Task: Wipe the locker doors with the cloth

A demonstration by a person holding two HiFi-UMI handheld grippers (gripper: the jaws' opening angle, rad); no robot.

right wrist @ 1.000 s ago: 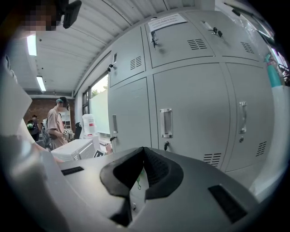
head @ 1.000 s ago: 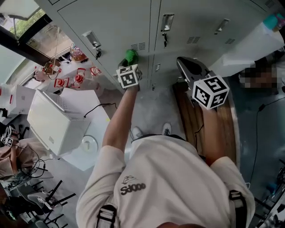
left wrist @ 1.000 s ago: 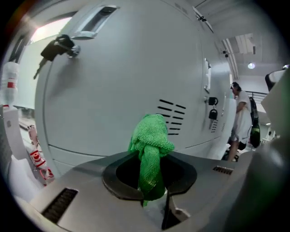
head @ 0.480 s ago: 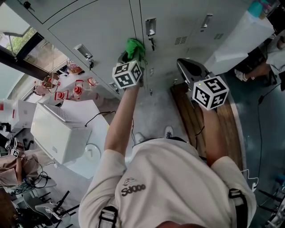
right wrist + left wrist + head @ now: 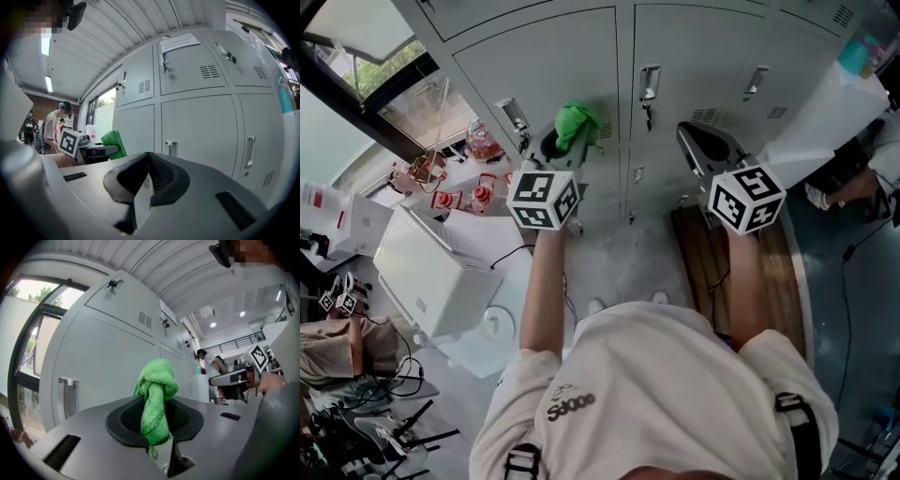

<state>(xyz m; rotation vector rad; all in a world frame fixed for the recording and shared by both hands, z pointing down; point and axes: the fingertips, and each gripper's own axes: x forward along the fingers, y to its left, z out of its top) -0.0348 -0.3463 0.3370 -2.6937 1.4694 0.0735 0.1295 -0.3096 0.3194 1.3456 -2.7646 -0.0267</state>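
A green cloth (image 5: 574, 123) (image 5: 155, 397) is bunched between the jaws of my left gripper (image 5: 557, 141) (image 5: 157, 427), which is shut on it. The cloth is held up close to a grey locker door (image 5: 548, 75) (image 5: 103, 362), left of that door's handle (image 5: 649, 86); whether it touches the metal I cannot tell. My right gripper (image 5: 701, 148) (image 5: 147, 180) is shut with nothing in it, held off the lockers near another door (image 5: 199, 126). The right gripper view shows the cloth (image 5: 114, 142) at left.
A white box (image 5: 427, 272) and a table with red items (image 5: 455, 173) stand at left on the floor. A wooden bench (image 5: 741, 272) lies below the right gripper. A white sheet (image 5: 825, 108) hangs at right. Another person (image 5: 55, 131) stands at the far left of the right gripper view.
The left gripper with the cloth has dropped back and to the left along the locker door. The head view has swung a little. The right gripper has hardly moved.
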